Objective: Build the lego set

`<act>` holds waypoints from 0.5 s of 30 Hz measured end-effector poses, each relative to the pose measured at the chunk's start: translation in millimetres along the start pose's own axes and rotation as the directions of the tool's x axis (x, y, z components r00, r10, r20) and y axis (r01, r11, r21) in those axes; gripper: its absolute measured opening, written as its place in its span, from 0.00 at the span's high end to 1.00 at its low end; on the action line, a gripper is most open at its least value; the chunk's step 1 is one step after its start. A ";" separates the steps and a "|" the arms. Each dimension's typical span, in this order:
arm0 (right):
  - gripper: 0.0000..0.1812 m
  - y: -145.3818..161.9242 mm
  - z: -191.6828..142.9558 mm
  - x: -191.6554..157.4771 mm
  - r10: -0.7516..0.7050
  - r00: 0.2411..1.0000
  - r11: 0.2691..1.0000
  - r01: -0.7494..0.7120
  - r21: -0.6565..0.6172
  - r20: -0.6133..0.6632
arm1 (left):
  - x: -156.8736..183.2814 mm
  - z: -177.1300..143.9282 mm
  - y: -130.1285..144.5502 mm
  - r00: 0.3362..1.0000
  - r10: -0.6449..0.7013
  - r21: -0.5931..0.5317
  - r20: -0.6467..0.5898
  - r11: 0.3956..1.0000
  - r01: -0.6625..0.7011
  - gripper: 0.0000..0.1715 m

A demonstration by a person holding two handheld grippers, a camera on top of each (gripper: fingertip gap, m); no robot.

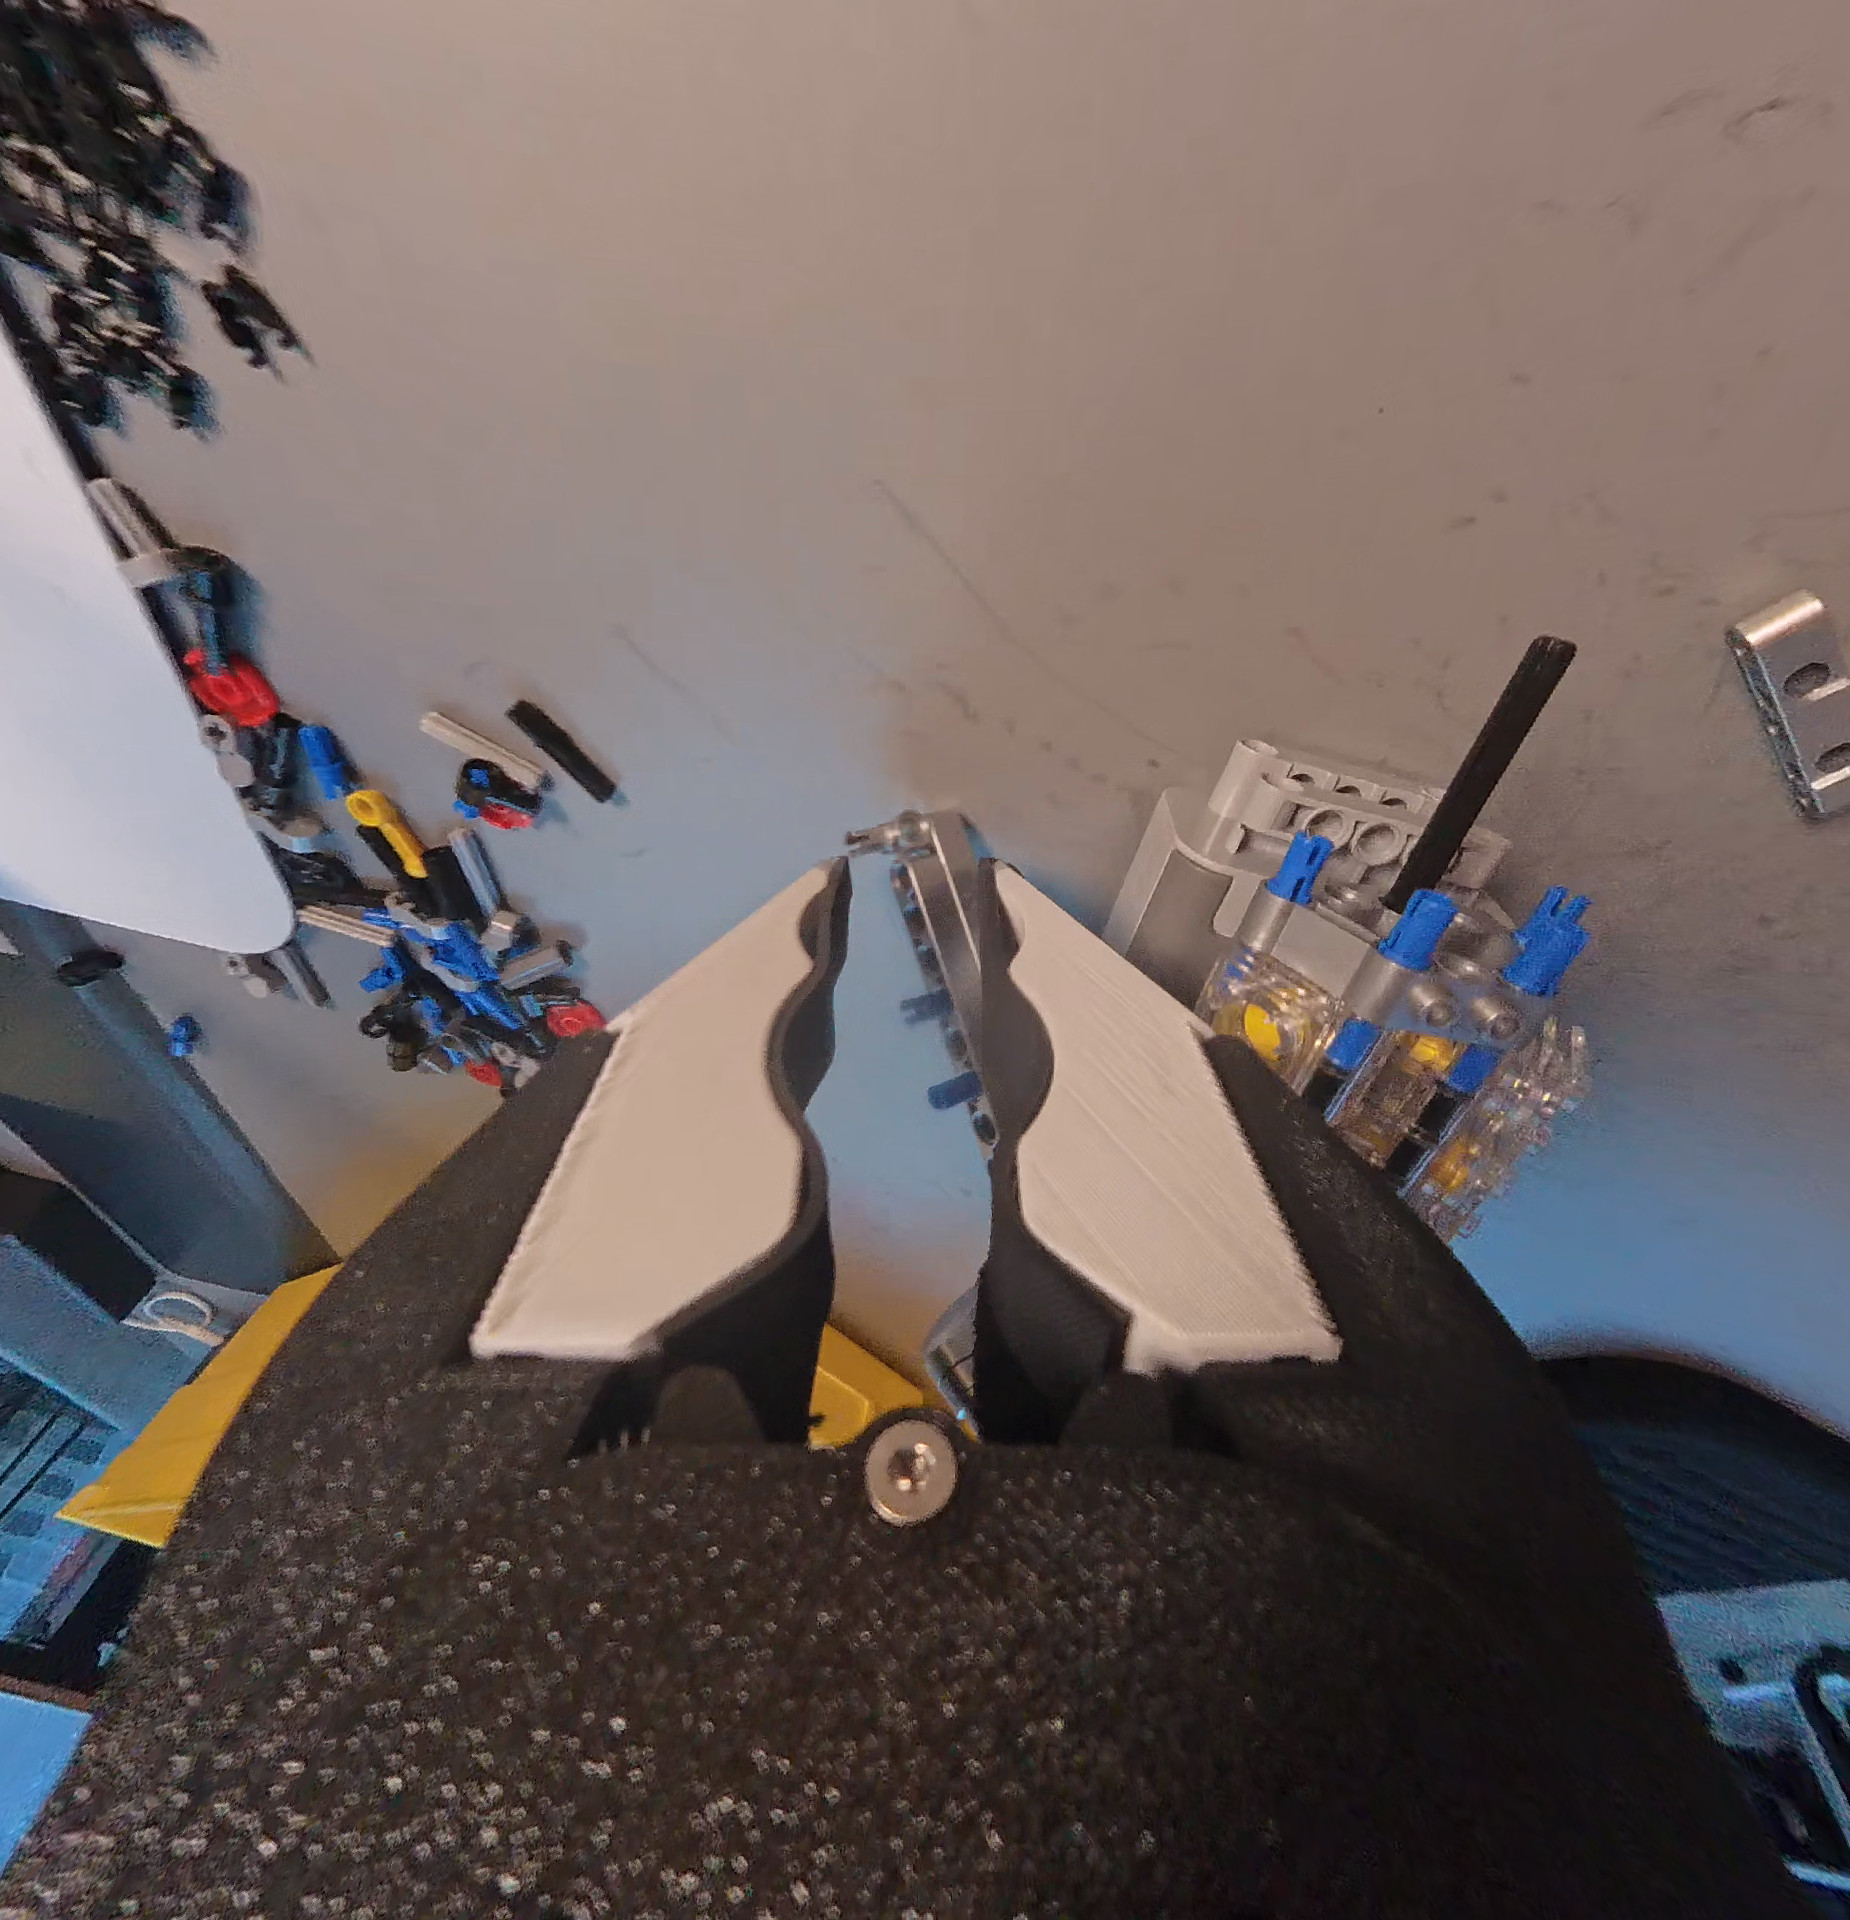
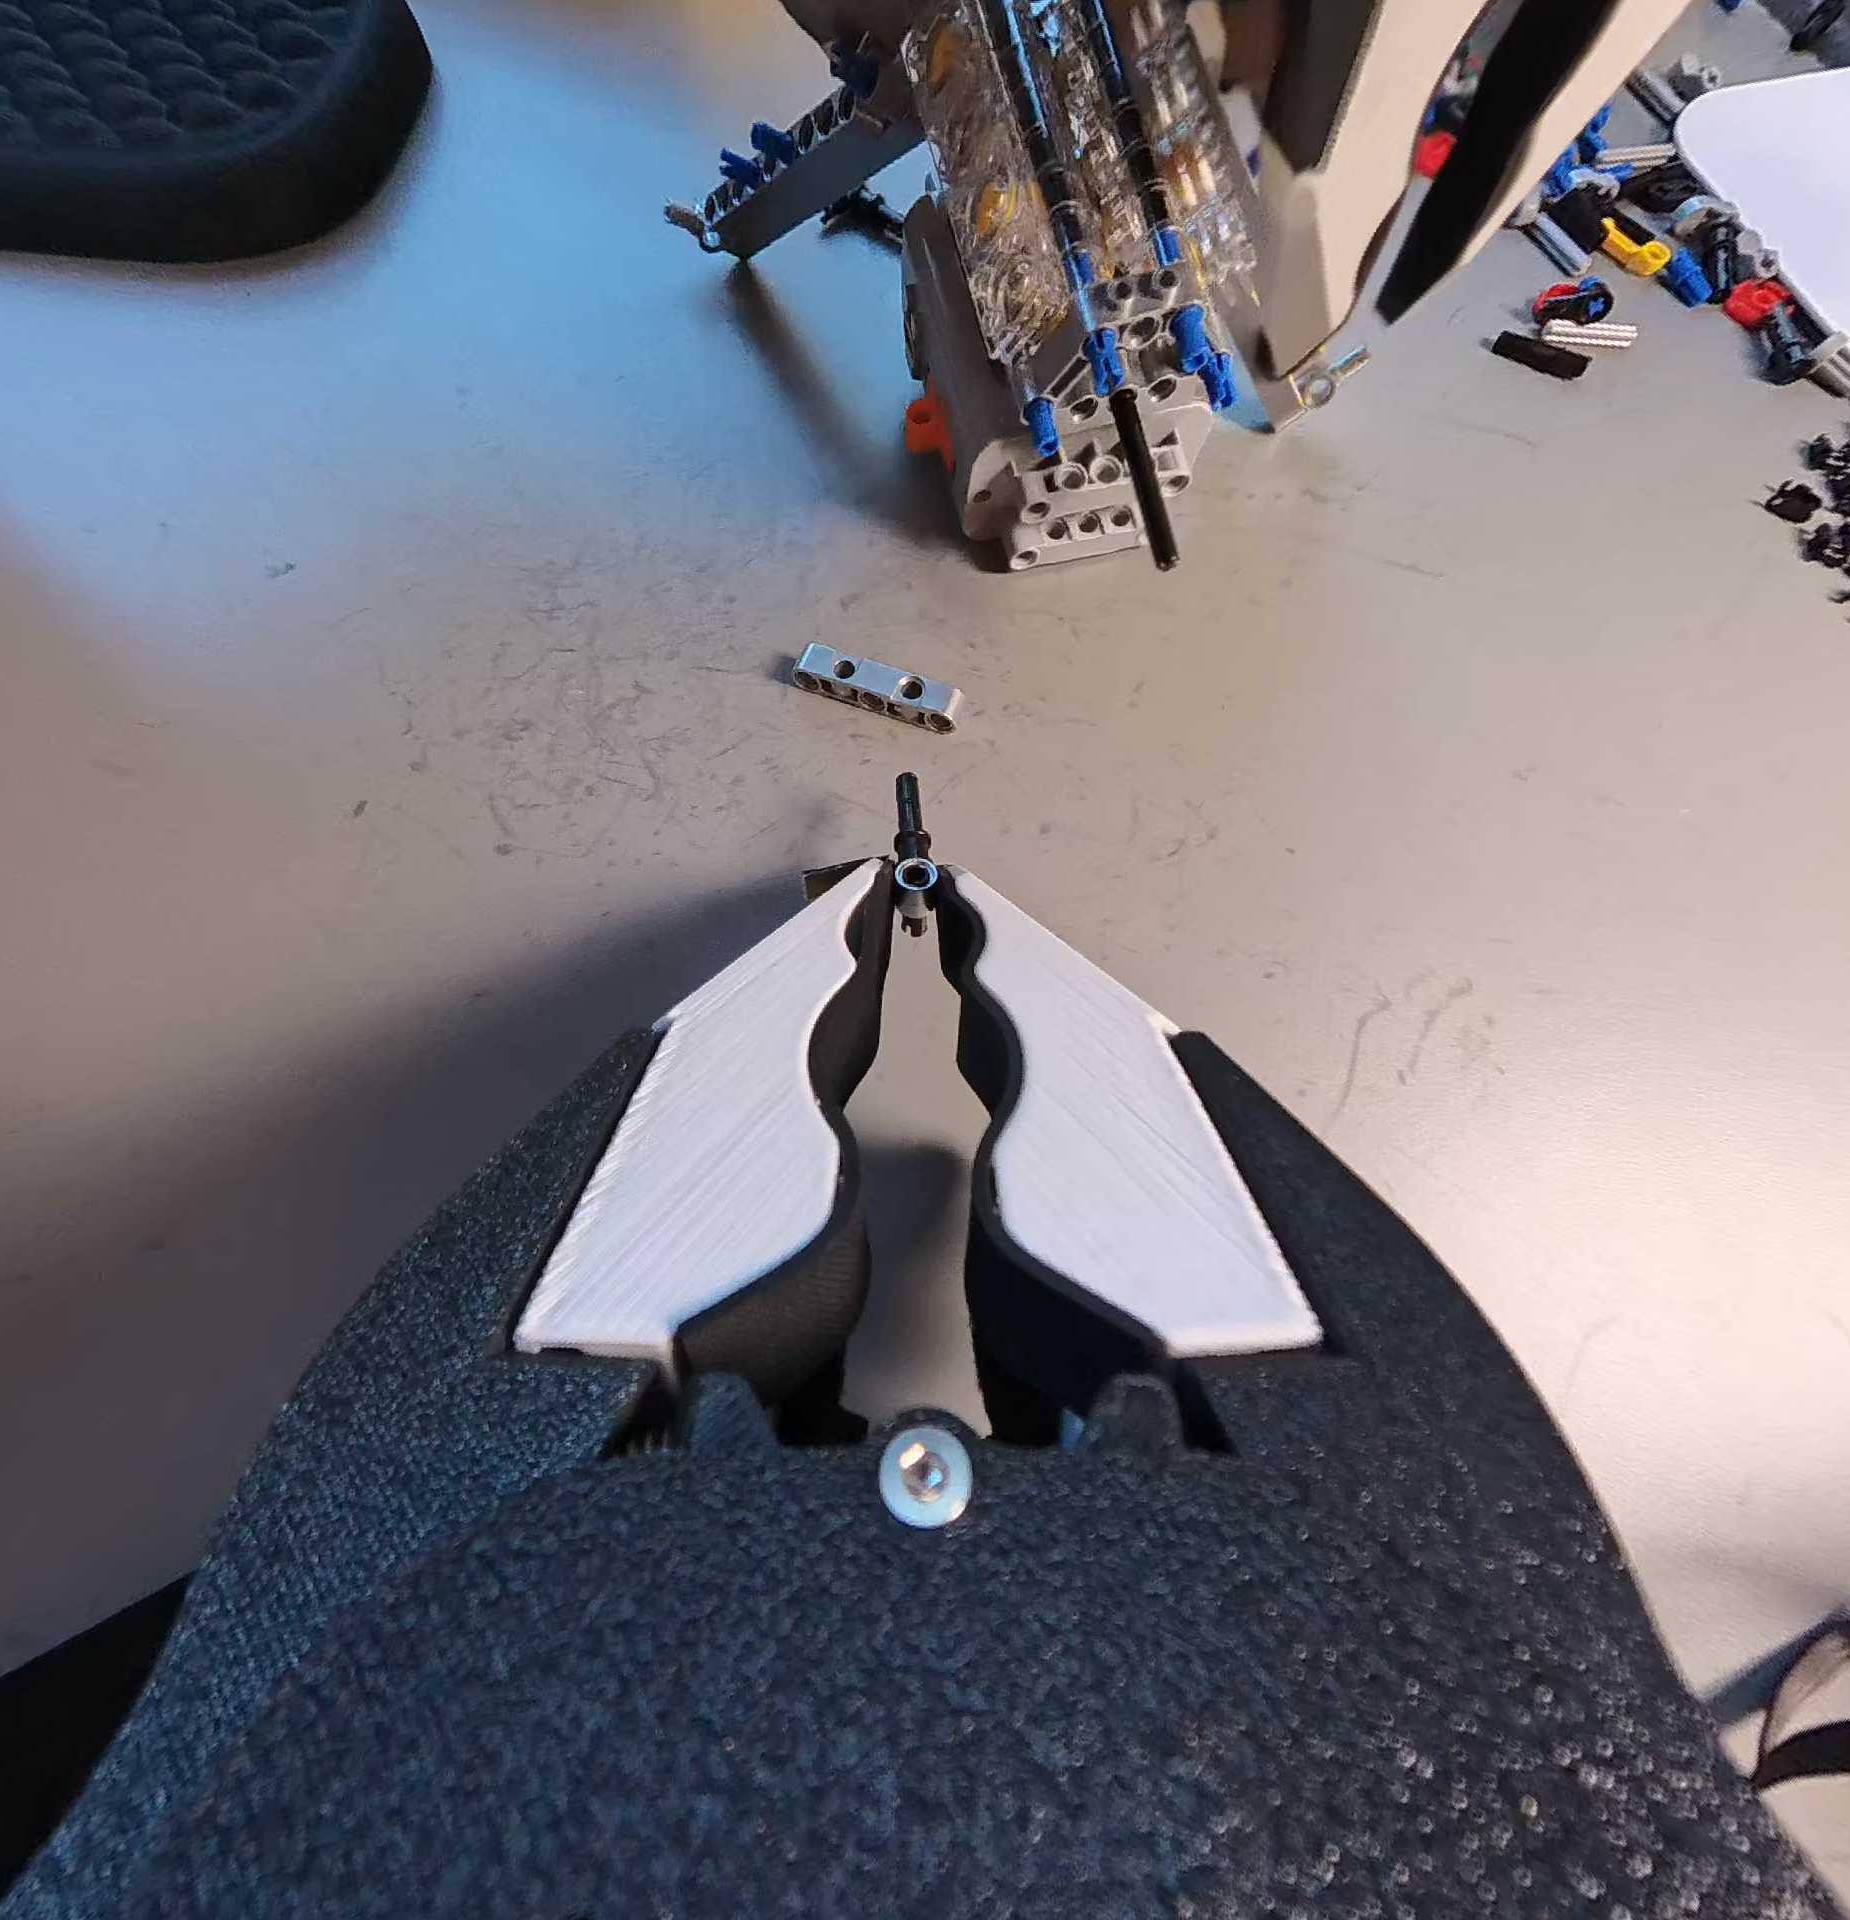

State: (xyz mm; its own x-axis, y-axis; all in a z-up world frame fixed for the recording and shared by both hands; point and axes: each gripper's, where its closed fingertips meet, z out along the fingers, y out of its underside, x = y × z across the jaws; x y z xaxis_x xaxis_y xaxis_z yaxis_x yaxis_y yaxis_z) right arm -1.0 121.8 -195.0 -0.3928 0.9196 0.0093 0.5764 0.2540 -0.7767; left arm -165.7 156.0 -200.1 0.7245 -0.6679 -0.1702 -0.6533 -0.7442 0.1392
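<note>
While the left tongs (image 1: pixel 916 883) pinch a stiff grey beam (image 1: pixel 936 935), the right tongs (image 2: pixel 916 873) nip a tiny, light, slippery black pin (image 2: pixel 910 831) at its near end.

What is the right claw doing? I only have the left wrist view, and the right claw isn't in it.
Observer: The right claw is pinched on a small grey sleeve, with a thin black pin poking out ahead.
Operator: Where is it from the short grey holed beam?
Observer: That beam lies flat on the table just beyond the pin, not touching it.
Operator: Does the clear-and-grey block assembly hide anything from me?
Observer: A small orange piece sits low on one side of it.
</note>
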 end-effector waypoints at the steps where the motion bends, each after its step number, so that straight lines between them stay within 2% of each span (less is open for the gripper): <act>1: 0.96 0.3 0.3 0.0 0.002 1.000 1.000 -0.002 -0.002 0.001 | -4.8 -4.3 -0.7 1.000 0.011 0.028 0.020 1.000 -0.011 0.87; 3: 0.96 1.1 1.3 -0.4 0.000 1.000 1.000 0.000 -0.008 0.003 | -16.6 -15.0 -1.2 0.998 -0.001 0.094 0.067 0.996 -0.005 0.86; 6: 0.96 2.3 2.5 -1.0 0.000 1.000 1.000 0.000 -0.015 0.006 | -20.7 -37.0 -7.1 0.998 -0.039 0.250 0.056 0.968 0.024 0.85; 9: 0.96 2.8 3.1 -0.2 0.014 1.000 1.000 -0.014 -0.017 0.012 | 16.3 -65.9 -16.7 0.994 0.011 0.409 -0.107 0.912 0.034 0.80; 11: 0.96 3.4 3.9 0.7 0.024 1.000 1.000 -0.023 -0.021 0.015 | 47.2 -72.6 -12.4 0.980 0.093 0.415 -0.177 0.910 -0.011 0.70; 12: 0.96 3.9 4.6 1.0 0.026 1.000 0.999 -0.026 -0.025 0.016 | 55.9 -68.0 -8.6 0.978 0.128 0.392 -0.162 0.918 -0.056 0.64; 15: 0.96 5.7 6.7 1.2 0.026 1.000 0.999 -0.025 -0.039 0.016 | 67.2 -37.0 1.4 0.973 0.216 0.269 -0.083 0.945 -0.187 0.59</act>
State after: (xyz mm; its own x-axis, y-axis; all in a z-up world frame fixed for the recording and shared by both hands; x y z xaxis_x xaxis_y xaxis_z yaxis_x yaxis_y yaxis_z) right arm -2.9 122.4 -203.7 -0.3889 0.9210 -0.0207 0.6137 0.2422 -0.7514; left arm -109.8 109.7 -175.3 0.5819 -0.8114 -0.0547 -0.8117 -0.5755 -0.0995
